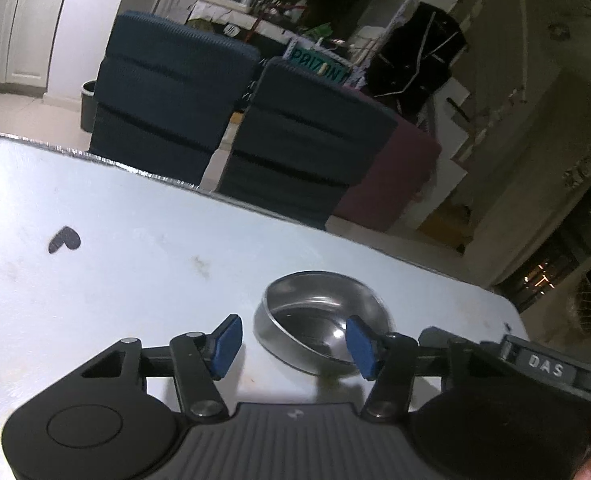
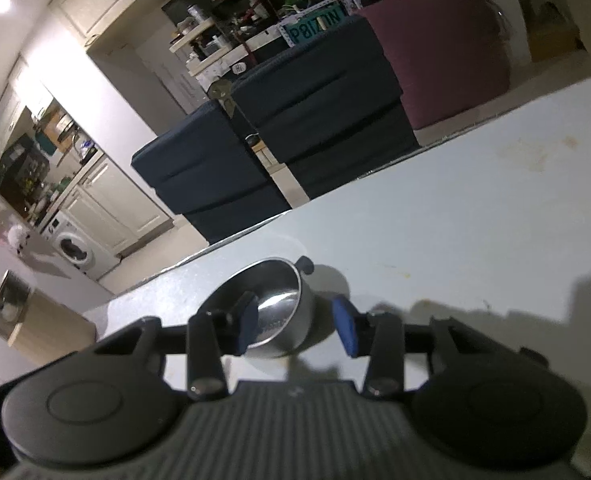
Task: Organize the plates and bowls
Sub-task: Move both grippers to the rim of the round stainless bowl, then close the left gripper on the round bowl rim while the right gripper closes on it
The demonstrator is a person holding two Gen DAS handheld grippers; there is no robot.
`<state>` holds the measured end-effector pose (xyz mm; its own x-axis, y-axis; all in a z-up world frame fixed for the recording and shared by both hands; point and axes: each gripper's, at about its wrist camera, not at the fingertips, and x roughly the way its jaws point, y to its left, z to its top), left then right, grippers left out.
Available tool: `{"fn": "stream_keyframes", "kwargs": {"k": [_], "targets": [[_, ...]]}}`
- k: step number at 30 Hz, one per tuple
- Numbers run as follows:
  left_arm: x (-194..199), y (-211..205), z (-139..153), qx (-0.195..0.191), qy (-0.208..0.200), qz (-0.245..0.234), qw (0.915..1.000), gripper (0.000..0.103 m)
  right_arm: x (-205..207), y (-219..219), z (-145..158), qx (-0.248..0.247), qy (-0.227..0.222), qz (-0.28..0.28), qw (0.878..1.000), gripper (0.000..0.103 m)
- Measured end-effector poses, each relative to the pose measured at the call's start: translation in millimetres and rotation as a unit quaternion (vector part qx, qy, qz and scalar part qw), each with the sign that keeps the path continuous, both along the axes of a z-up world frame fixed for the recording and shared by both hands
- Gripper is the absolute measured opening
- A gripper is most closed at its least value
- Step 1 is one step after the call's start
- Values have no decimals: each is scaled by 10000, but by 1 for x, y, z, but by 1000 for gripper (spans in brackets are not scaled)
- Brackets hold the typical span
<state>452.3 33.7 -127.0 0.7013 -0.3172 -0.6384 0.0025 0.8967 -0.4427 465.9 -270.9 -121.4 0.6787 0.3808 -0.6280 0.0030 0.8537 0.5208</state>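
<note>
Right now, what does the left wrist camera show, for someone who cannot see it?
An open gripper with blue fingertips hovers over an empty steel bowl on a pale table. Two dark blue chairs stand beyond.

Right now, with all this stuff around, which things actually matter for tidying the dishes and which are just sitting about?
Part of the job:
- steel bowl on the table
- left gripper, open around its rim
- right gripper, open

Just lying about:
- blue chairs
- maroon seat
- washing machine
- cluttered shelves
</note>
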Motion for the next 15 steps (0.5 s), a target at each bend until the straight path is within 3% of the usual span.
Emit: {"fn": "stream_keyframes", "kwargs": {"k": [3, 6, 15], "targets": [[9, 2, -11, -48, 34, 83, 9999, 49, 8, 1, -16, 263, 137, -29, 9996, 49], [11, 5, -15, -212, -38, 149, 9997, 43, 12, 7, -29, 204, 207, 35, 9996, 49], [16, 4, -23, -220, -79, 121, 9997, 28, 23, 14, -47, 317, -114, -155, 9993, 49]]}}
